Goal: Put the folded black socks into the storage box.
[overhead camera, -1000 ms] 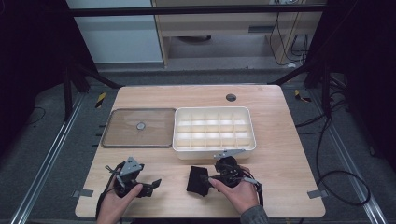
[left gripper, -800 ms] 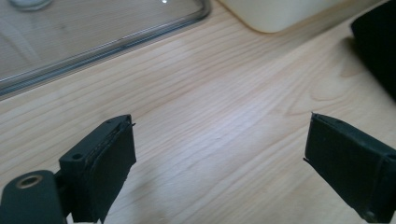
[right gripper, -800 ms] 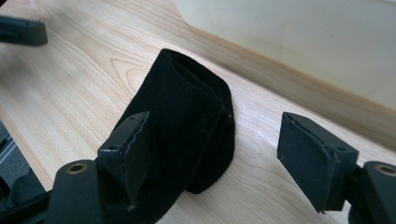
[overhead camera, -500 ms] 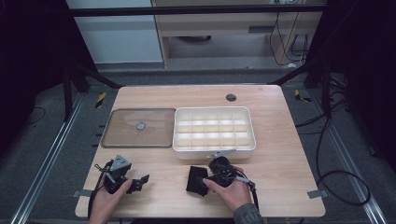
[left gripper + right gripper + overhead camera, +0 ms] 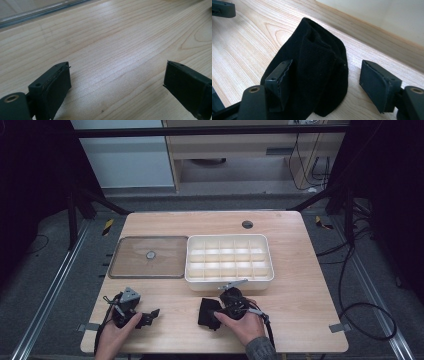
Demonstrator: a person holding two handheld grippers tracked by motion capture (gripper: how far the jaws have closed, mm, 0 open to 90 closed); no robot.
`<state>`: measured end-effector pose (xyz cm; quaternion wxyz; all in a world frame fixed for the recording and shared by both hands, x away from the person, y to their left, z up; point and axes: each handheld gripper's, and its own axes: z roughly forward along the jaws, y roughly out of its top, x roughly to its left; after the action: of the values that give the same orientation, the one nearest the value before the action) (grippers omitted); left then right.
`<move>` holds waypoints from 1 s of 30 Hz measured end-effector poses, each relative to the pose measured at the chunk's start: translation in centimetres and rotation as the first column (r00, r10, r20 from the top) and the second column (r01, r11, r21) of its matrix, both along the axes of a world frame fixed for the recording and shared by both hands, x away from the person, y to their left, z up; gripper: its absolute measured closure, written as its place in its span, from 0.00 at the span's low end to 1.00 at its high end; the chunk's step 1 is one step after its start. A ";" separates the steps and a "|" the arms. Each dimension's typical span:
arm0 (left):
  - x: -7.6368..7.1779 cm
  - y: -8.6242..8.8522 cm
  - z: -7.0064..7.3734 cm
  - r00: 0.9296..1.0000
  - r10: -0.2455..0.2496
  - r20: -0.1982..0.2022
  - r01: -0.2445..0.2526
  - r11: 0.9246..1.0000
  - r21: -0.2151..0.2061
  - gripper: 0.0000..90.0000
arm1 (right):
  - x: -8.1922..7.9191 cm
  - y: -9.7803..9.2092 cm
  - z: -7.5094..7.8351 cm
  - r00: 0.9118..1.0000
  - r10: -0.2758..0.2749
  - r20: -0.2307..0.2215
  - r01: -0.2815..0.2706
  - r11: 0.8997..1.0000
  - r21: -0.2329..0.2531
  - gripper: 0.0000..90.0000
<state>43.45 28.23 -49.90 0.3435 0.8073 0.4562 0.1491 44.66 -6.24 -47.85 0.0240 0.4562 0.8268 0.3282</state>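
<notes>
A folded black cloth point(image 5: 312, 62) lies on the wooden table point(image 5: 300, 285) near its front edge, just in front of the white box. My right gripper point(image 5: 327, 75) is open and low over it. Its left jaw rests against the cloth's left side, while the right jaw stands apart from the cloth on bare wood. From above, the right gripper point(image 5: 216, 312) points left with the cloth point(image 5: 206, 314) at its tips. My left gripper point(image 5: 117, 75) is open over bare wood with nothing between its fingers. In the high view the left gripper point(image 5: 150, 316) sits at the front left.
A white compartment box point(image 5: 229, 279) stands mid-table, and its wall point(image 5: 387, 17) is close behind the cloth. A clear flat lid point(image 5: 148, 270) lies to the left of the box, and its edge point(image 5: 37, 12) is ahead of the left gripper. A round hole point(image 5: 247, 224) is at the back.
My left gripper has drawn back a little to the left, away from the cloth. The right gripper has shifted slightly left over the cloth.
</notes>
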 end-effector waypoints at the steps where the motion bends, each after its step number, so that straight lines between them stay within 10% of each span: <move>1: 0.0 0.0 -0.1 1.000 0.000 -0.004 0.000 1.000 0.003 0.07 | 0.0 0.1 0.0 1.000 -0.001 -0.002 0.001 1.000 -0.003 0.32; 30: 0.0 -0.8 -0.9 0.998 -0.021 0.060 0.017 0.998 0.067 0.02 | 0.6 1.6 0.2 0.999 0.010 -0.050 -0.013 0.998 -0.059 0.43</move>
<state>43.42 27.46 -50.75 0.3316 0.8176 0.4327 0.1855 45.30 -4.68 -47.63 0.0154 0.4583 0.8393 0.2921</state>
